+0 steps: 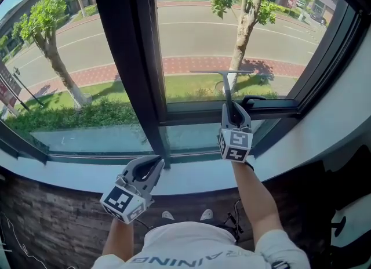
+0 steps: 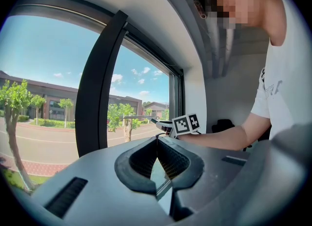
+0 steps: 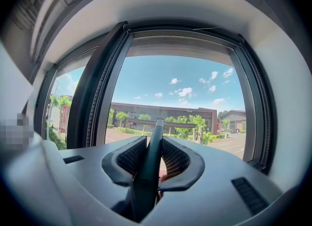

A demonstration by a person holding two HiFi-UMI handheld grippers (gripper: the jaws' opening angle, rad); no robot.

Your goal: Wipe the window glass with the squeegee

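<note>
Head view: a dark T-shaped plastic squeegee [image 1: 226,85] is held upright by the right gripper [image 1: 233,111] in front of the right pane of clear window glass [image 1: 197,30]. The left gripper [image 1: 148,168] is seen low beside the black frame post [image 1: 130,47].
Left gripper view: jaws are closed together, empty.
Right gripper view: jaws are clamped on the squeegee handle [image 3: 148,171], blade level.

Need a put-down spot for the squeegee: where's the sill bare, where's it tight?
Bare sill left of the left gripper and between the two grippers. Tight around the right gripper, shut on the squeegee, beside the window frame.
</note>
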